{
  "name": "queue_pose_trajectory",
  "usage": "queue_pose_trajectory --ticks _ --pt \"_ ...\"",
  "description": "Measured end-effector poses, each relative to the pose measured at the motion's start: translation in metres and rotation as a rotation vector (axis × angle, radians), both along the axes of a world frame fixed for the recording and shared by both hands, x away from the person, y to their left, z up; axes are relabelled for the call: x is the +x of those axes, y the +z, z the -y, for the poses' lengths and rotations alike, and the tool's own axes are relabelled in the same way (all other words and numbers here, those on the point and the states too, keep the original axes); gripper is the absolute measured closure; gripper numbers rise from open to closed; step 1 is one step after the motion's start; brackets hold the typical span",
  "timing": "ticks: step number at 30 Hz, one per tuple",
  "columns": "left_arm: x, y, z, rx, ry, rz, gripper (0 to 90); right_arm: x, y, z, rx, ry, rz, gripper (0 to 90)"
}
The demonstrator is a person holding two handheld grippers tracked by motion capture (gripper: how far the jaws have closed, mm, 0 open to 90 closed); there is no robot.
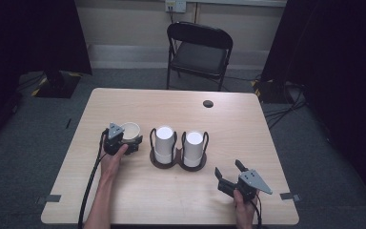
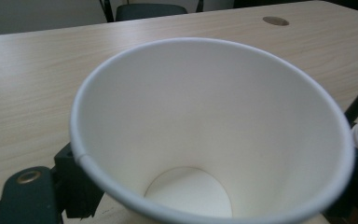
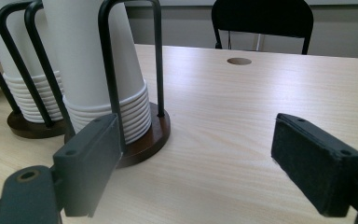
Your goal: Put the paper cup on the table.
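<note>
An empty white paper cup [image 1: 130, 130] stands upright, mouth up, on the left part of the wooden table [image 1: 124, 200]. My left gripper [image 1: 132, 138] lies level beside it, one jaw on each side of the cup [image 2: 214, 116], open, with no press on its wall visible. A dark wooden holder [image 1: 178, 164] with wire loops carries two stacks of upturned cups [image 1: 164, 140] [image 1: 194, 145] at mid-table. My right gripper [image 1: 228, 168] rests open and empty near the front right, its pads [image 3: 88, 163] facing the nearer stack [image 3: 98, 70] and the holder [image 3: 144, 140].
A black folding chair [image 1: 200, 52] stands behind the table's far edge. A round cable hole [image 1: 208, 103] sits in the top near the far right. Grey tape marks [image 1: 52, 198] flag the front corners. Dark curtains flank the room.
</note>
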State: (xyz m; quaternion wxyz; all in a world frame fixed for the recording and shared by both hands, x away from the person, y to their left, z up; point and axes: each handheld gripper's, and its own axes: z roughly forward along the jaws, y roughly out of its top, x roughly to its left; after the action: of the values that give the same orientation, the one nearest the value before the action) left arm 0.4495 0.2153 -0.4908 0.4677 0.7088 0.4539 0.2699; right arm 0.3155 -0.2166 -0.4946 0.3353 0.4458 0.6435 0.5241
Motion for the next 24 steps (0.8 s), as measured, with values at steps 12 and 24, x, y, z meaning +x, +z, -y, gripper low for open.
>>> queue_pose_trajectory --ticks 12,24 --pt "-0.013 0.000 -0.005 0.064 0.042 0.001 15.6 0.000 0.000 0.001 0.006 -0.003 0.007 15.1" --pt "-0.029 0.000 -0.006 0.046 0.051 -0.004 15.7 -0.001 0.000 0.001 0.010 -0.003 0.008 14.9"
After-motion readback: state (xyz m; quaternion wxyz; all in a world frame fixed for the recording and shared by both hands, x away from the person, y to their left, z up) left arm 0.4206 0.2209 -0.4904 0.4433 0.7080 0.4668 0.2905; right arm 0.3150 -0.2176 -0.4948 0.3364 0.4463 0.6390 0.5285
